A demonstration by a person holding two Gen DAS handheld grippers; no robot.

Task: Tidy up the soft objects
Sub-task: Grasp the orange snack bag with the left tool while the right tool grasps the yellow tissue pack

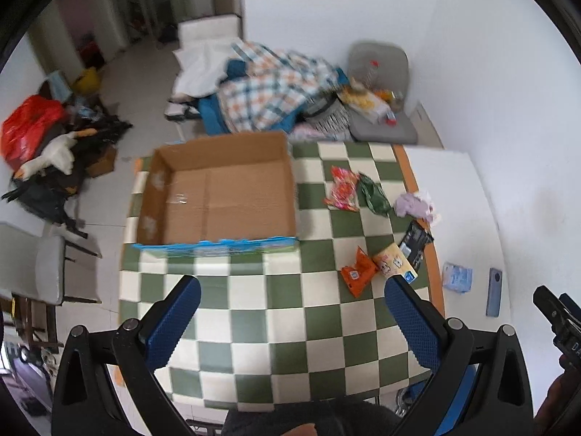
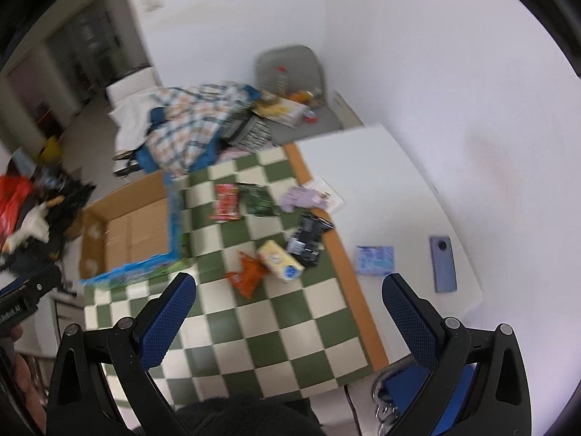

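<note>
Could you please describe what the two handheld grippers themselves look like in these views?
Both match: the left gripper and right gripper each have two flat, rounded fingers faced with blue dimpled pads, carried on black angular linkage arms with round silver pivot pins. The left gripper's black body, seen from the right wrist, bears white lettering, only partly legible.

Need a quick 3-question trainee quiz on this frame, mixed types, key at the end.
1. True or false: the cardboard box already holds a snack packet.
2. Which lies on the white surface, off the checkered cloth? A) orange packet B) phone C) green packet
3. Fill in: both the left tongs and the right tongs are ____.

Key: 1 false, the box looks empty; 2 B; 3 open, holding nothing.
</note>
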